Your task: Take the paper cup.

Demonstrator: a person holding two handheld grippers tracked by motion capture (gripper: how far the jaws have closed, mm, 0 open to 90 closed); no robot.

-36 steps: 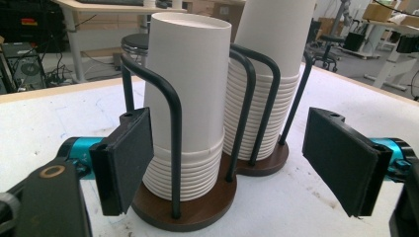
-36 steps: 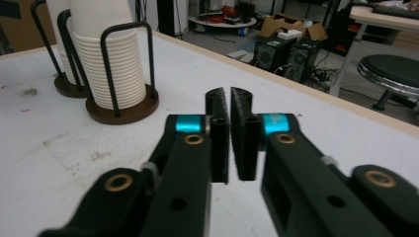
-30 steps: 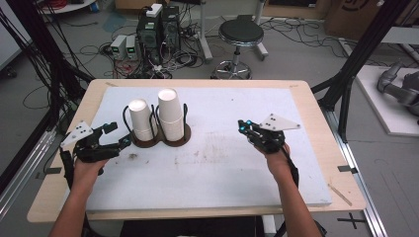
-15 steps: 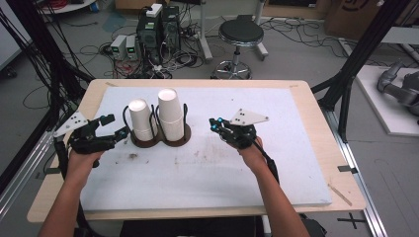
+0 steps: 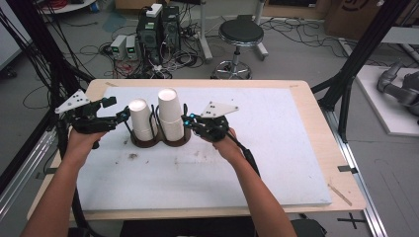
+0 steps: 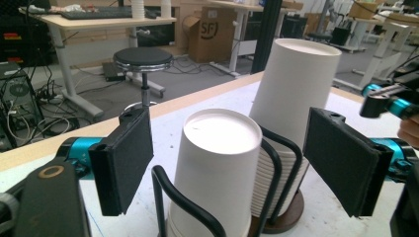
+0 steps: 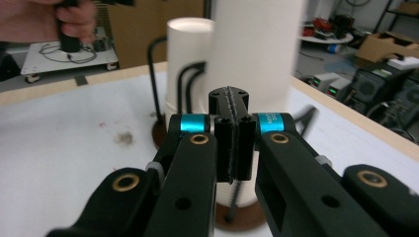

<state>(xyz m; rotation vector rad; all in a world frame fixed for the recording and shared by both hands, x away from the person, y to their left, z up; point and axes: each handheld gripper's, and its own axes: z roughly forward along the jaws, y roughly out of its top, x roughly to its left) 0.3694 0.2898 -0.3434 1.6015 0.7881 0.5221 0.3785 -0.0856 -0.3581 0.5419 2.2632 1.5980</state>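
Standing between open left tool (image 6: pixel 232 163) pads: shorter cup stack (image 6: pixel 217 168)

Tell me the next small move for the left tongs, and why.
Probably ease the left tongs forward and close them on the short cup stack. Their jaws stand open on either side of its top cup, not yet touching it, while the shut right tongs sit by the tall stack, seemingly to steady the holder.
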